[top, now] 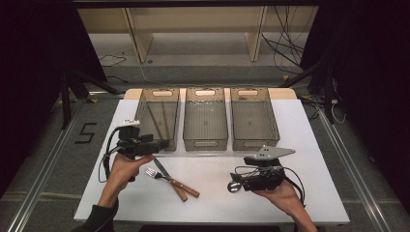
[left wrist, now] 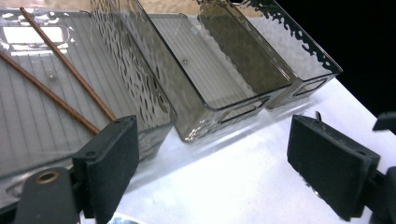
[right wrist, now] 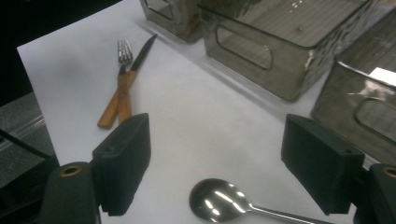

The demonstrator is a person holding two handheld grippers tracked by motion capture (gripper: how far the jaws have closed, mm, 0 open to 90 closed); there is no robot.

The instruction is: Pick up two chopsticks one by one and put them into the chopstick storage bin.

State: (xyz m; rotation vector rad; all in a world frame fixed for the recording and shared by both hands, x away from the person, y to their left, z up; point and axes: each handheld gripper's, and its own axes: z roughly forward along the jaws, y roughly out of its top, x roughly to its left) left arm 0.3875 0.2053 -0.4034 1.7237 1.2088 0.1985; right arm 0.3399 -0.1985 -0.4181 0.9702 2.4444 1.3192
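Three bins (top: 205,118) stand in a row on the bench (top: 212,193). In front of them lie a fork (top: 167,178) and knife (top: 176,178), crossed. The spoon (right wrist: 219,200) lies between the released right gripper (right wrist: 215,163) jaws. The left gripper (left wrist: 210,168), also released, hovers just before the left bin, which holds chopsticks (left wrist: 65,70).

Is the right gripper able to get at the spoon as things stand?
Probably yes: the right gripper is open, the spoon lies on bare table just ahead of its jaws, and nothing sits between them.
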